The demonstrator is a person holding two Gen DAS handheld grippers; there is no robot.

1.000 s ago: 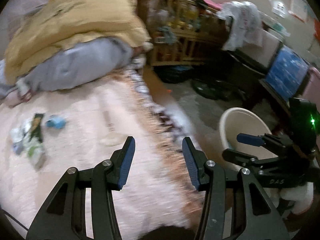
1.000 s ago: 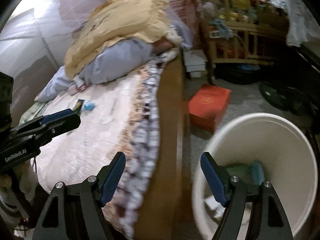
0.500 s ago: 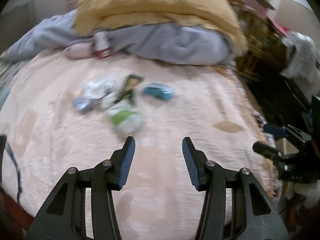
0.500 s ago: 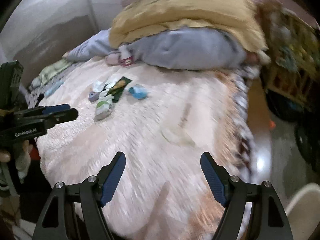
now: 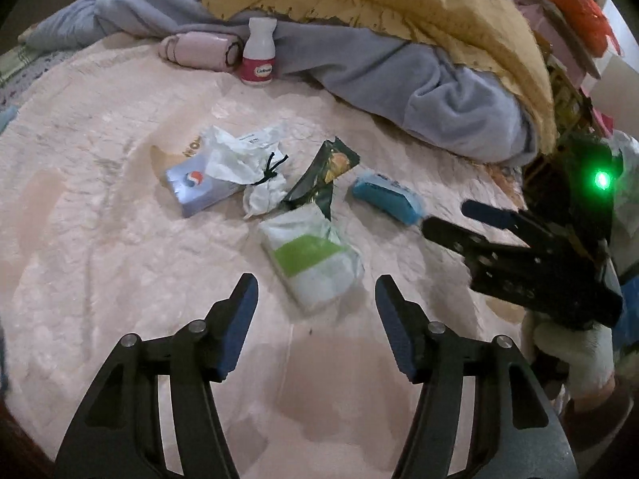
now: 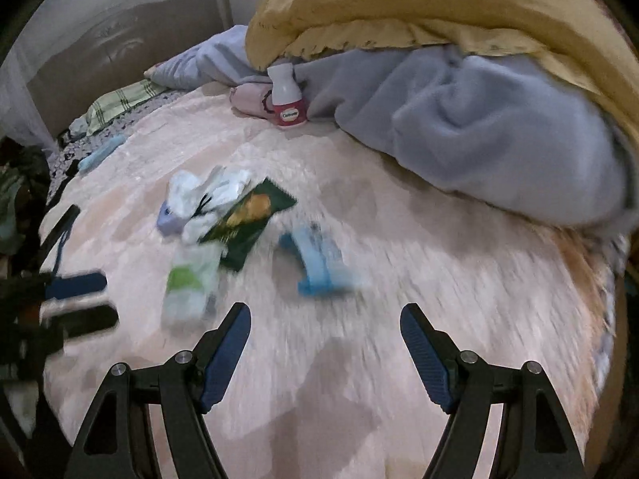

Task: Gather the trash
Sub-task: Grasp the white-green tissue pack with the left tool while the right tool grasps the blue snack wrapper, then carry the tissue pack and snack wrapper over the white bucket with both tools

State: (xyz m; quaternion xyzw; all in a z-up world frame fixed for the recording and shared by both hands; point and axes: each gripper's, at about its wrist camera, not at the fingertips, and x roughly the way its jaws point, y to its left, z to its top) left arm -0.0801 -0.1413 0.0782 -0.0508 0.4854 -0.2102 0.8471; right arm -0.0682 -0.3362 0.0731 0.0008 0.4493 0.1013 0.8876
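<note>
Litter lies on the pink bedspread: a white and green packet, a dark green snack bag, crumpled white paper, a pale blue pack and a blue packet. My left gripper hovers just short of the white and green packet, jaws opening, nothing between them. My right gripper is open and empty, a little before the blue packet.
A white bottle with a red label stands by a pink roll at the foot of a heap of grey and yellow bedding. The bed's right edge is fringed.
Both grippers swung from the white bin and floor at the bedside over onto the bed and closed in on the litter. The left jaws have widened.
</note>
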